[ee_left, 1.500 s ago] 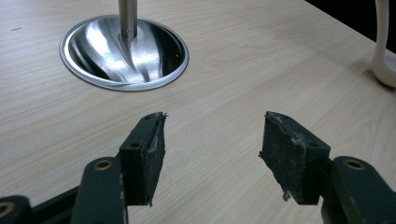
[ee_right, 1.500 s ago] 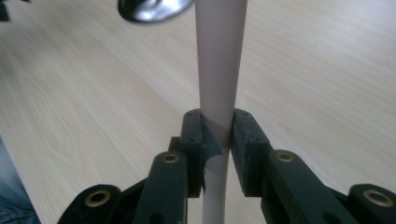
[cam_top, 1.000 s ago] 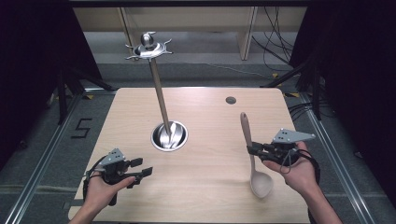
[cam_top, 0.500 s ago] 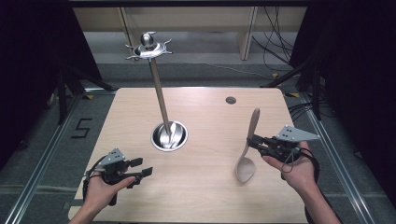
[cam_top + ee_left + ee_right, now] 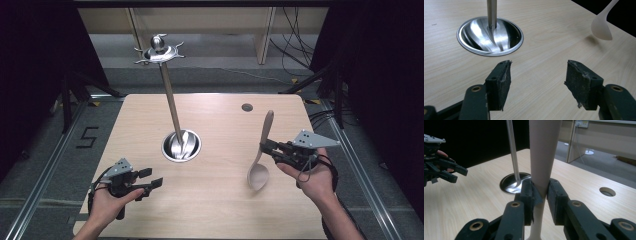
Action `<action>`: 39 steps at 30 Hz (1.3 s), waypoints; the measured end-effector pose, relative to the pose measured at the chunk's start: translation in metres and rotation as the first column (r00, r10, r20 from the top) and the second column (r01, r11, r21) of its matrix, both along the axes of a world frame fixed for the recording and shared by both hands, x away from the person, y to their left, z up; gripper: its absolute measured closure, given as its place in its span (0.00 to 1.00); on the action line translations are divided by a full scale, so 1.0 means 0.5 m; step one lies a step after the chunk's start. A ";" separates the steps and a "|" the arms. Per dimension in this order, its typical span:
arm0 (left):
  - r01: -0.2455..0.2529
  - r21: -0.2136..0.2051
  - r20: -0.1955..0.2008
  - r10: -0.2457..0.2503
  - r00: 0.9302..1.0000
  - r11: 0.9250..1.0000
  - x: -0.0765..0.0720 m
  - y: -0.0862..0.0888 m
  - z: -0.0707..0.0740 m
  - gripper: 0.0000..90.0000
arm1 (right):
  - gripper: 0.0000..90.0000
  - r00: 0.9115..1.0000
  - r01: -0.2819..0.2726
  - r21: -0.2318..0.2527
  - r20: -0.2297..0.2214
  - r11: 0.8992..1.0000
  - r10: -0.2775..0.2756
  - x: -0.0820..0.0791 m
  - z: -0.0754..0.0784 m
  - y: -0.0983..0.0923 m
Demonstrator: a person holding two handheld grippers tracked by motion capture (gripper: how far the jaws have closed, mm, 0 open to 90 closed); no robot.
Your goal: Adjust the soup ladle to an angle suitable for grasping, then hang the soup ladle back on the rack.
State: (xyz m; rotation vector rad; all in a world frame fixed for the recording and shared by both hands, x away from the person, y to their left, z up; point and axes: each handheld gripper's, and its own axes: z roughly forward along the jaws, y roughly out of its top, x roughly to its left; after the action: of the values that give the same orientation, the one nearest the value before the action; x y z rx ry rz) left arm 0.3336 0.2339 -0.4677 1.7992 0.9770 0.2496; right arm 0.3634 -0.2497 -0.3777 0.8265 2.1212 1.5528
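Note:
A pale beige plastic spoon [image 5: 261, 157] hangs over the right side of the wooden table [image 5: 225, 200], bowl down and handle up. My right gripper [image 5: 264, 146] is shut on its handle [image 5: 541, 167]; the spoon's bowl [image 5: 602, 25] floats just above the wood. A steel stand with a round dish base [image 5: 181, 145] and a tall pole [image 5: 169, 95] rises at mid table, topped by a hooked crown [image 5: 159, 50]. My left gripper [image 5: 152, 179] rests at the front left, open with nothing between its pads [image 5: 501, 85].
A small round hole [image 5: 247, 107] lies in the table's far right part. Dark curtains flank both sides, and a floor mark "5" [image 5: 88, 136] sits left of the table. The stand's dish [image 5: 489, 35] is close ahead of my left gripper.
The right hand has lifted and swung the spoon leftward, so its bowl now hangs nearer the table's middle and its handle tilts up. The left gripper has stayed put.

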 end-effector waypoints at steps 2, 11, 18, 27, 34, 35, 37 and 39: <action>-0.004 0.000 0.000 0.004 1.000 1.000 0.001 0.000 0.002 0.40 | 0.85 1.000 0.017 0.020 -0.026 1.000 -0.016 -0.006 0.001 0.007; -0.003 0.004 0.021 0.003 1.000 1.000 0.005 -0.005 0.009 0.40 | 0.85 1.000 -0.012 0.020 0.003 1.000 0.012 -0.008 0.011 0.020; -0.001 0.007 0.020 0.001 1.000 1.000 0.002 -0.003 0.007 0.40 | 0.85 1.000 -0.023 0.028 0.011 0.999 0.023 -0.010 0.019 0.029; -0.002 0.004 0.039 0.002 0.999 1.000 -0.003 -0.008 0.015 0.39 | 0.85 1.000 -0.010 0.033 0.004 0.999 0.010 -0.018 0.019 0.041; -0.011 -0.015 0.100 0.012 0.995 1.000 0.003 -0.025 0.051 0.36 | 0.85 1.000 -0.028 0.046 -0.012 0.999 0.028 -0.021 0.019 0.064; -0.009 -0.018 0.107 0.011 0.994 1.000 0.004 -0.029 0.056 0.36 | 0.85 0.999 -0.040 0.042 -0.008 0.998 0.040 -0.018 0.020 0.067; -0.001 -0.011 0.130 0.002 0.991 1.000 0.008 -0.033 0.068 0.36 | 0.85 0.999 -0.039 0.036 0.000 0.999 0.039 -0.020 0.021 0.074; -0.008 -0.030 0.134 0.012 0.991 1.000 0.011 -0.040 0.079 0.36 | 0.85 0.999 -0.054 0.038 -0.001 0.998 0.055 -0.021 0.023 0.081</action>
State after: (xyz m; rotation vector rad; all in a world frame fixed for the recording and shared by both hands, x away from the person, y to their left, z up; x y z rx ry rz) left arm 0.3391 0.2136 -0.4283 1.7278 0.8904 0.3561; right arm 0.3527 -0.2093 -0.3660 0.7895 2.1391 1.6244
